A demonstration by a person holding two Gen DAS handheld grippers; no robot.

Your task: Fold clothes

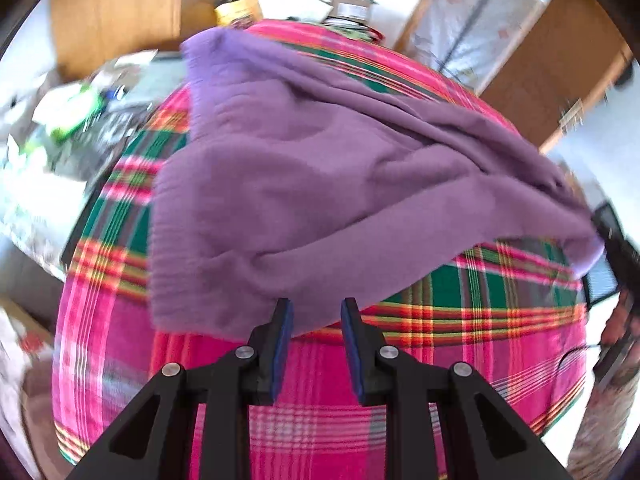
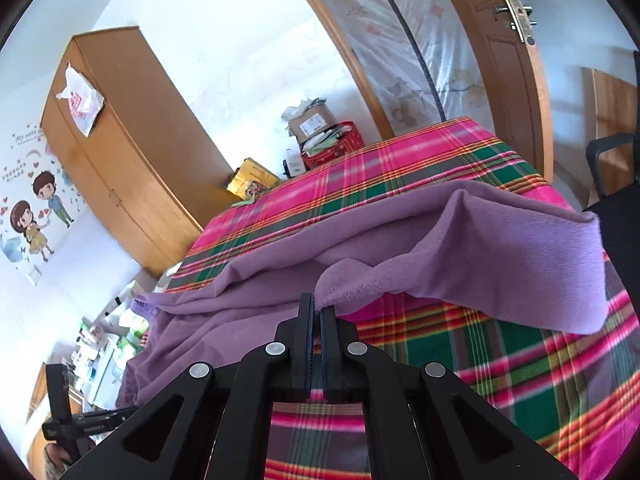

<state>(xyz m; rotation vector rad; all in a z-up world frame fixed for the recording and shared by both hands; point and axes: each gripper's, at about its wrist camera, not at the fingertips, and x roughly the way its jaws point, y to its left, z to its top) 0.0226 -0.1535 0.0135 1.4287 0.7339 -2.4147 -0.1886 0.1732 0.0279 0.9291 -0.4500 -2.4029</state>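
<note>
left gripper (image 1: pixel 316 312): fingers apart, empty, at 6 o'clock edge of purple fleece garment (image 1: pixel 320 168) | right gripper (image 2: pixel 318 308): fingers pinched on garment edge, lifted | garment spread on pink-green plaid bedsheet (image 1: pixel 480 312), right gripper at 3 o'clock

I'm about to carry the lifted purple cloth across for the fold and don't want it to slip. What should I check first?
1. Right gripper shut on the purple cloth: ok, jaws closed on a raised edge.
2. Left gripper gripping cloth: not ok, jaws open with nothing between them.
3. Cloth spread smooth: not ok, it lies bunched and creased.
4. Cloth fully on the plaid sheet: cannot tell, far edge unclear.
5. Landing area on the sheet free: ok, bare plaid near both grippers.
</note>
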